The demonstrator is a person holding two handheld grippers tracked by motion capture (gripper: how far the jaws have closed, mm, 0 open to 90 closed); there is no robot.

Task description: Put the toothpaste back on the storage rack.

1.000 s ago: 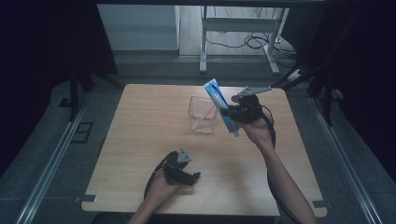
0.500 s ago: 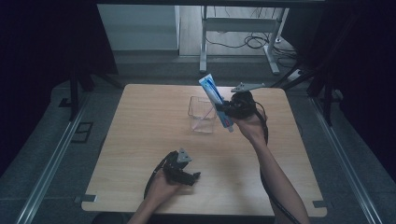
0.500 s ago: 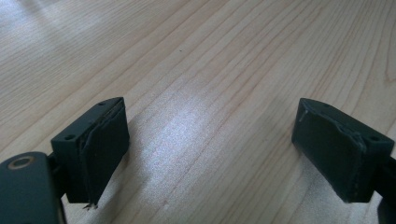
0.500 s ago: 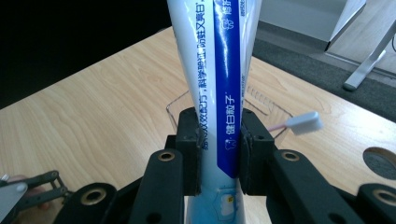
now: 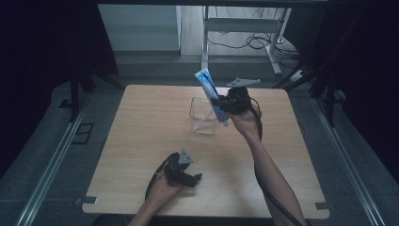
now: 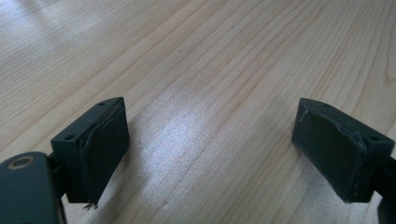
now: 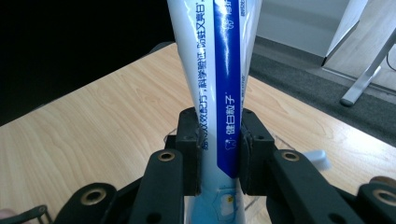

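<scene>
Step in hand: carrying white-and-blue toothpaste tube (image 5: 210,92) to clear square plastic container (image 5: 203,116) mid-table.

Right tool (image 5: 225,104) clamped on tube's lower body, held above container's right rim; in right gripper view jaws pinch tube (image 7: 219,88) from both sides.

Tube long axis steep, tilted; flat crimped end up and away toward far-left, cap end down near container.

Next move, likely: lower cap end into container, then release.

Left tool (image 5: 184,175) on light wooden table (image 5: 141,122), near edge; jaws spread, empty.
</scene>
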